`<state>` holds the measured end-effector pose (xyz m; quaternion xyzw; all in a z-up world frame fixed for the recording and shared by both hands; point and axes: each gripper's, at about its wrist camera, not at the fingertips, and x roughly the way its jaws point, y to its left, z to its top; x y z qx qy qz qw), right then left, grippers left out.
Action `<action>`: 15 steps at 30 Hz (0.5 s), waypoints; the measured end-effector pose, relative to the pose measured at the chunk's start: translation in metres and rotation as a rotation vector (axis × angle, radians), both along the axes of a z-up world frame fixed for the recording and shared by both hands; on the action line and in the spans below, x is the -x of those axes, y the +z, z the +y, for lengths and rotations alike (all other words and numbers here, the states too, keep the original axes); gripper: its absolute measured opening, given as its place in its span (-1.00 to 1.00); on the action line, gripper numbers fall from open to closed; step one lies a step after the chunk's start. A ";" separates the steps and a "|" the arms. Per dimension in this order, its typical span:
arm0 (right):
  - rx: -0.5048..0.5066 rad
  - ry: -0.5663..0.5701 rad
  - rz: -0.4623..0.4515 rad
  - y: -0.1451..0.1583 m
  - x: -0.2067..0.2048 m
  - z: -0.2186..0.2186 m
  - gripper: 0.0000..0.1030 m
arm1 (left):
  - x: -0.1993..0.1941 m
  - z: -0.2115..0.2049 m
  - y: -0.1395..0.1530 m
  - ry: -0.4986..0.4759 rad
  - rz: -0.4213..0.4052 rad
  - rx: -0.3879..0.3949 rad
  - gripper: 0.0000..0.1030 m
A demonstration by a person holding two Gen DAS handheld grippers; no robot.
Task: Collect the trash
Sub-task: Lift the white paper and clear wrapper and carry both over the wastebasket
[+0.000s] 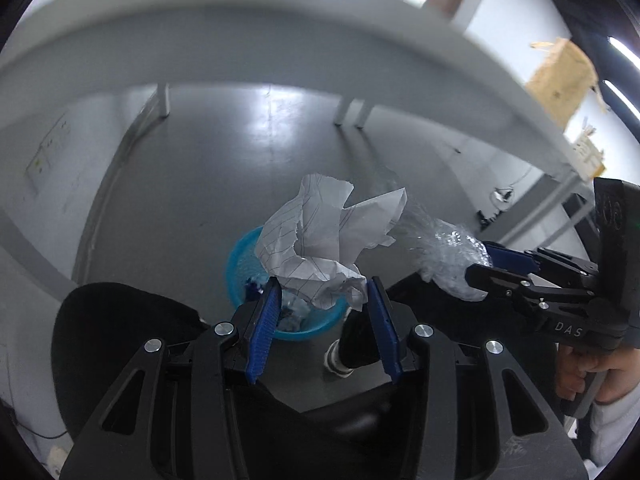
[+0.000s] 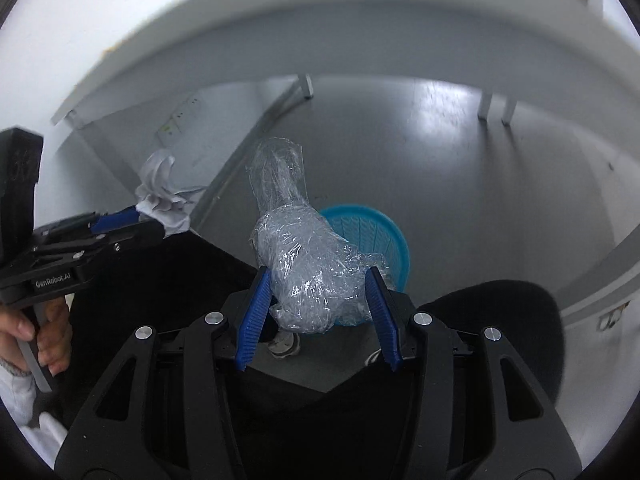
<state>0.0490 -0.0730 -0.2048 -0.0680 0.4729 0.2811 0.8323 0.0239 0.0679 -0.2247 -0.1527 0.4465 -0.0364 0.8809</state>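
Note:
My left gripper (image 1: 322, 292) is shut on a crumpled sheet of lined white paper (image 1: 324, 236), held above a blue plastic trash basket (image 1: 240, 256) on the grey floor. In the left wrist view my right gripper (image 1: 478, 266) comes in from the right, clamping a wad of clear plastic wrap (image 1: 448, 260). Seen from the right wrist, my right gripper (image 2: 318, 286) is shut on that clear plastic wrap (image 2: 308, 264), with the blue basket (image 2: 384, 232) just behind and below it. My left gripper (image 2: 150, 220) shows at the left with the paper (image 2: 164, 196).
A white table (image 1: 280, 40) spans overhead, its legs (image 1: 352, 114) standing on the floor beyond the basket. Black chair seats (image 1: 120, 340) sit close under both grippers. A cardboard box (image 1: 560, 80) rests on the table at right. A hand (image 2: 36, 332) holds the left gripper's handle.

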 end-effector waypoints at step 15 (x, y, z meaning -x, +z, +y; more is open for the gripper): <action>0.051 -0.075 0.182 -0.082 -0.070 0.024 -0.11 | -0.067 0.017 -0.078 0.068 0.152 0.126 -0.15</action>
